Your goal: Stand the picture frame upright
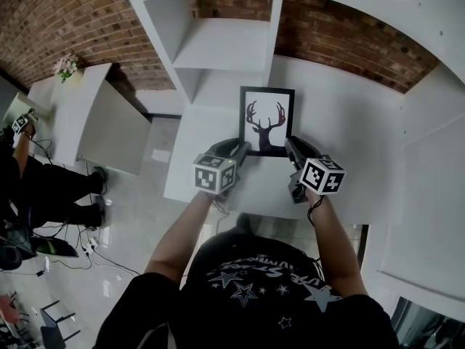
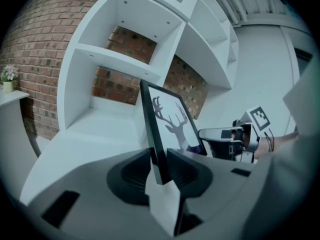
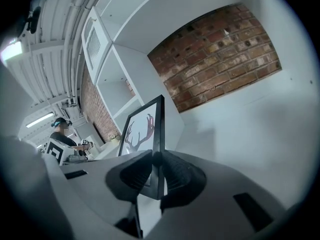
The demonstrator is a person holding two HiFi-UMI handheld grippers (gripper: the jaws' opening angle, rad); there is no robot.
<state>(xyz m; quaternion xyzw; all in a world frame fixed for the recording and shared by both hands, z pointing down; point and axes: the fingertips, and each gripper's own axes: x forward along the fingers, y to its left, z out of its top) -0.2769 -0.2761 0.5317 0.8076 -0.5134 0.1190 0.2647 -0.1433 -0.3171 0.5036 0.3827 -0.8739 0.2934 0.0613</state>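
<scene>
Clamped by left gripper (image 1: 240,150) and right gripper (image 1: 289,145) on picture frame's (image 1: 267,118) thin lower side edges, near upright over white table (image 1: 349,137) before shelf unit (image 1: 218,42); liable to twist, slip or fall flat if released unevenly or before resting squarely on its base.
</scene>
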